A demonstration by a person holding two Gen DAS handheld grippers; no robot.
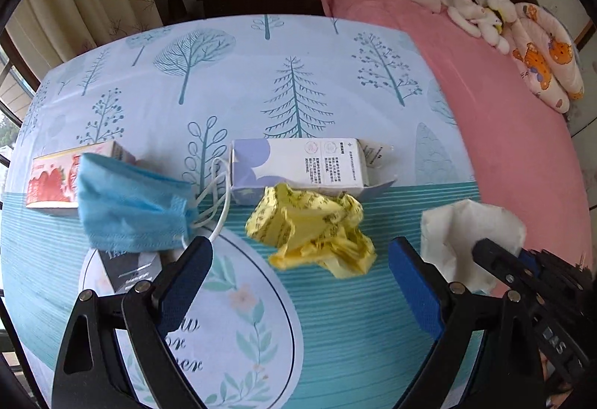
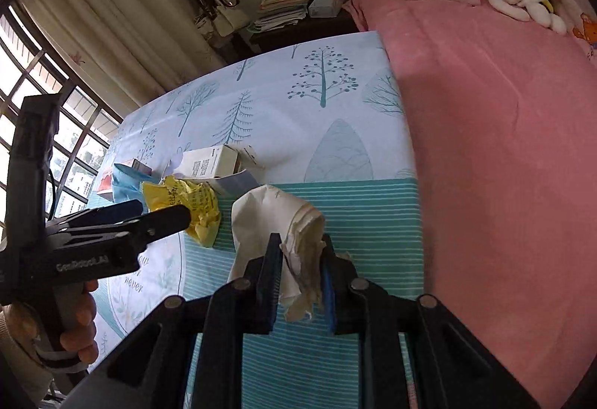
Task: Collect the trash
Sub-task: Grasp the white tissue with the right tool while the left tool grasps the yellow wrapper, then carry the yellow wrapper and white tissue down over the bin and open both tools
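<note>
Trash collection barely begun: one piece gripped, the rest lying loose.

Right gripper (image 2: 300, 272) jaws pinch the white tissue (image 2: 276, 222); left gripper (image 1: 298, 259) jaws spread open near the yellow wrapper (image 1: 309, 226); blue mask (image 1: 130, 200) and cartons (image 1: 298, 162) remain on the surface (image 1: 335, 315).

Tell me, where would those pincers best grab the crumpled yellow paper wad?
Probably across its raised middle folds, from above. The crumpled yellow paper wad lies loose on the tree-print tablecloth, right ahead of the open left gripper. The right gripper is busy, shut on the white tissue.
</note>
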